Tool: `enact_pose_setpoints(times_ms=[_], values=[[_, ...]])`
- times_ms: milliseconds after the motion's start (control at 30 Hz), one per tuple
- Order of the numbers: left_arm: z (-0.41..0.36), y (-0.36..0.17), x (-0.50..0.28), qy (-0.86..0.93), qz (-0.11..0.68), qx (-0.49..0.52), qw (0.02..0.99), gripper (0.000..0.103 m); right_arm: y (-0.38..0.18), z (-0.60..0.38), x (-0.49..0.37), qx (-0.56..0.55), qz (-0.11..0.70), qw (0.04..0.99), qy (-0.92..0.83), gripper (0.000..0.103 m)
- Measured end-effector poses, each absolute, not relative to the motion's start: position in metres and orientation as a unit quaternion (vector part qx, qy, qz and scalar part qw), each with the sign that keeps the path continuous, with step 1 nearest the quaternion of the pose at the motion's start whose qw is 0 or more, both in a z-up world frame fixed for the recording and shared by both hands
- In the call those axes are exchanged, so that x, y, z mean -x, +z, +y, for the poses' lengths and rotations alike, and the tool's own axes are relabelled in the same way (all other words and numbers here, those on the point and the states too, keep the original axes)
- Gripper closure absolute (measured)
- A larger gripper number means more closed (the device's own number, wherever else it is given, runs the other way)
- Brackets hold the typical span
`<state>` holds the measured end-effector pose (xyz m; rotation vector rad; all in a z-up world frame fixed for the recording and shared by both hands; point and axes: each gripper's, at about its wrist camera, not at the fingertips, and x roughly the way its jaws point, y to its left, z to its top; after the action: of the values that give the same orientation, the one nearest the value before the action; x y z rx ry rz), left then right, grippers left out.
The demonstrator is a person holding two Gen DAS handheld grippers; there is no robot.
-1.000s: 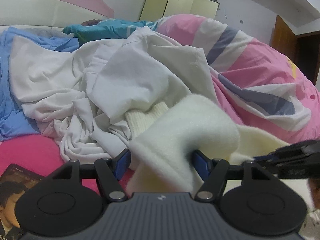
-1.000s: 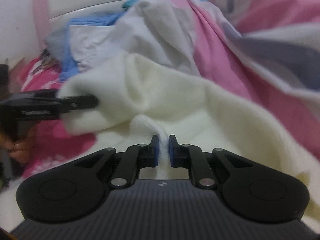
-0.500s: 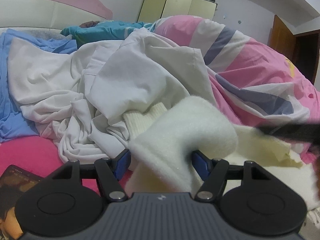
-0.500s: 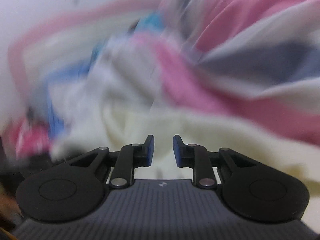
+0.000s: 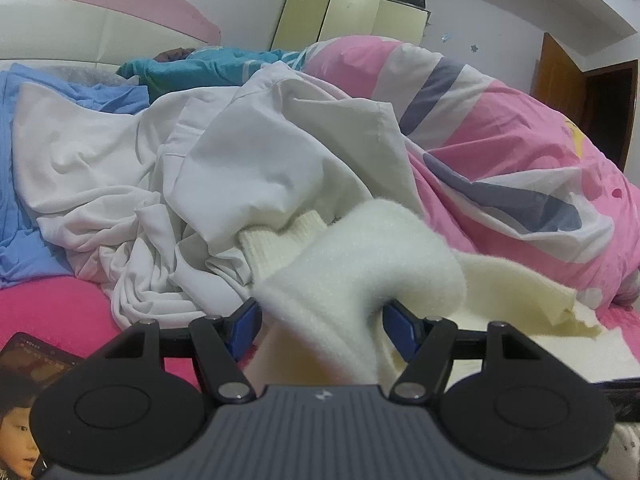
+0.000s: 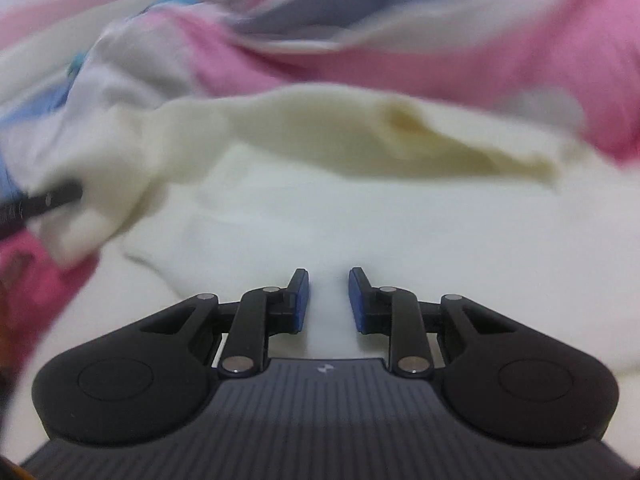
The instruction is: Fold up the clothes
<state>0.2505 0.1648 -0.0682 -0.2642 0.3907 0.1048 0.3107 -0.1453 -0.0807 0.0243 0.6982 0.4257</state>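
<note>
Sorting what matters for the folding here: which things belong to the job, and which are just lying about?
In the job:
- cream fleece garment
- left gripper, clamped on its fold
- right gripper, jaws just opened, empty

Lying about:
- white clothes
- pink striped duvet
- blue garment
- picture card

Soft, even indoor light, no glare. The left wrist view is sharp, bowed toward its edges; the right wrist view is motion-smeared, worst from 9 to 3 o'clock.

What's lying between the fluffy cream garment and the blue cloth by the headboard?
A crumpled white garment fills that stretch, seen in the left wrist view, between the cream fleece and blue cloth.
</note>
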Motion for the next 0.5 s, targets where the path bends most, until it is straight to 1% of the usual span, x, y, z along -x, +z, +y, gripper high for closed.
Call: enact_pose_setpoints(times_ms=[100, 267, 333, 400, 433, 467, 500], values=[[0.164, -0.069, -0.251, 0.051, 0.193, 0.127, 0.972, 0.035, -0.081, -0.110, -0.308, -0.016, 0.329, 0.911, 0.249, 0.082], [0.163, -0.068, -0.250, 0.046, 0.191, 0.129, 0.972, 0.035, -0.061, -0.117, -0.316, -0.033, 0.308, 0.916, 0.255, 0.084], [0.163, -0.068, -0.249, 0.043, 0.190, 0.131, 0.972, 0.035, -0.056, -0.138, -0.328, -0.046, 0.301, 0.931, 0.203, 0.083], [0.160, -0.068, -0.249, 0.040, 0.190, 0.125, 0.973, 0.035, -0.064, -0.155, -0.348, -0.050, 0.315, 0.935, 0.154, 0.083], [0.160, -0.068, -0.249, 0.039, 0.190, 0.123, 0.973, 0.035, -0.078, -0.157, -0.359, -0.037, 0.341, 0.928, 0.145, 0.083], [0.159, -0.067, -0.248, 0.037, 0.189, 0.121, 0.974, 0.035, -0.089, -0.155, -0.363, -0.027, 0.343, 0.927, 0.151, 0.083], [0.158, -0.067, -0.249, 0.032, 0.190, 0.118, 0.974, 0.035, -0.086, -0.151, -0.363, -0.010, 0.343, 0.927, 0.150, 0.083]])
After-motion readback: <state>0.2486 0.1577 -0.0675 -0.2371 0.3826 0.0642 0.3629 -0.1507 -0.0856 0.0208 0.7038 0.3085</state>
